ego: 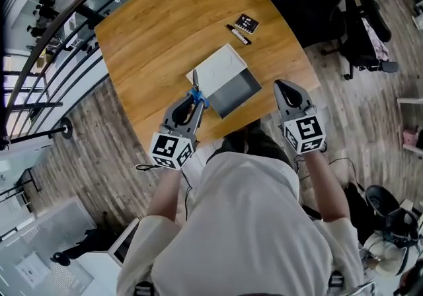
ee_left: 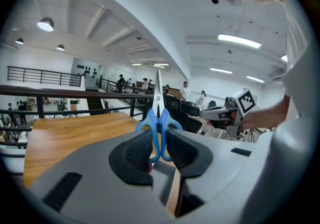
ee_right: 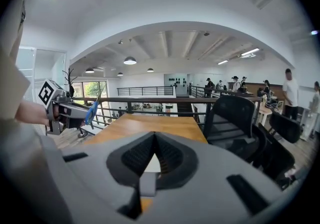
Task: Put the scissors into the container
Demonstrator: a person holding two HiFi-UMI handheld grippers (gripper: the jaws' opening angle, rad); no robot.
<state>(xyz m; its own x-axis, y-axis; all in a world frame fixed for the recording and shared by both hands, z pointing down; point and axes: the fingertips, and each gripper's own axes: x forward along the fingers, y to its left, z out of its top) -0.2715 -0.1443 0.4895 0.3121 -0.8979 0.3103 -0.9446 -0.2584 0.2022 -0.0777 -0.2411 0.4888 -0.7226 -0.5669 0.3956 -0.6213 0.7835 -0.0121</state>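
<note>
Status: pickup done, drop-off not. My left gripper (ee_left: 159,149) is clamped on the scissors (ee_left: 159,118) at the blue handle loops, blades closed and pointing away from me. They're in the air just beside the near-left corner of the container (ego: 236,92), not over its opening yet. The container sits open on the table (ego: 158,30); its grey inside looks empty. My right gripper (ee_right: 153,138) is empty, fingers pressed together, off to the container's right. Left to do: carry over the opening, lower, release.

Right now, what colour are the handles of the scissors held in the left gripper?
Blue handles on the scissors, with plain metal blades. They show best in the left gripper view.
</note>
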